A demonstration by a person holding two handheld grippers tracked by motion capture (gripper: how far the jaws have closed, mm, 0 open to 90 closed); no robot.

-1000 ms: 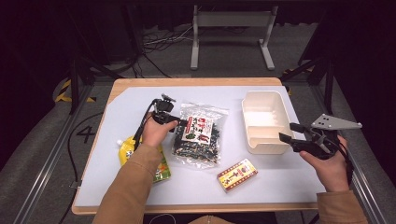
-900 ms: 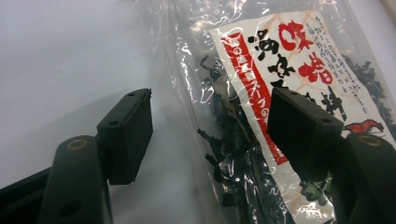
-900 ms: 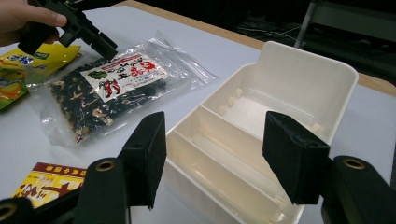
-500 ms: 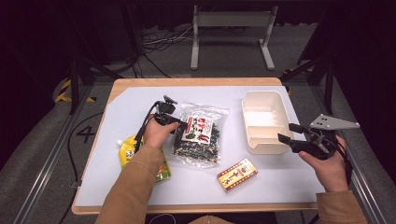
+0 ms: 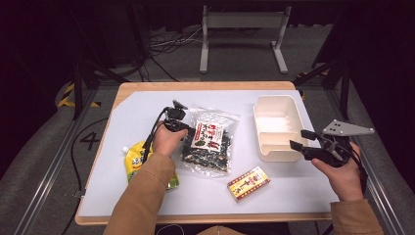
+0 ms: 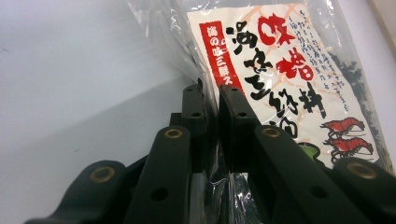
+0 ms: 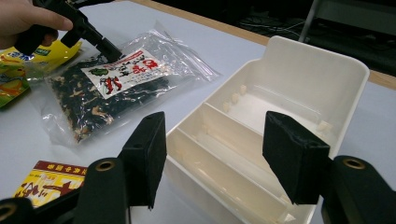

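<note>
Clear crinkled plastic is what your left gripper [image 6: 212, 105] has between its jaws: they have just been closing and now pinch the left edge of the transparent bag of dark dried seaweed with a white, red-lettered label [image 5: 208, 142]. In the left gripper view the film runs down into the narrow slit between the two black pads, and the bag's lower part is cut off behind the jaws. The bag lies flat near the middle of the white tabletop [image 5: 137, 105], with your left hand [image 5: 166, 139] covering its left margin in the high view.

Your right gripper [image 5: 304, 142] hovers at the right edge of the tabletop, jaws spread apart with nothing between them, just beside the near right corner of the cream plastic tray with divided compartments [image 5: 276, 122]. In the right gripper view the pads frame that tray's near end and cut off its front wall.

The yellow and green pouch with a white cap [image 5: 134, 159] lies toward the left edge, half hidden under your sleeve. The small red and yellow printed box [image 5: 248, 182] sits near the front edge; its lettering is too small to read.
</note>
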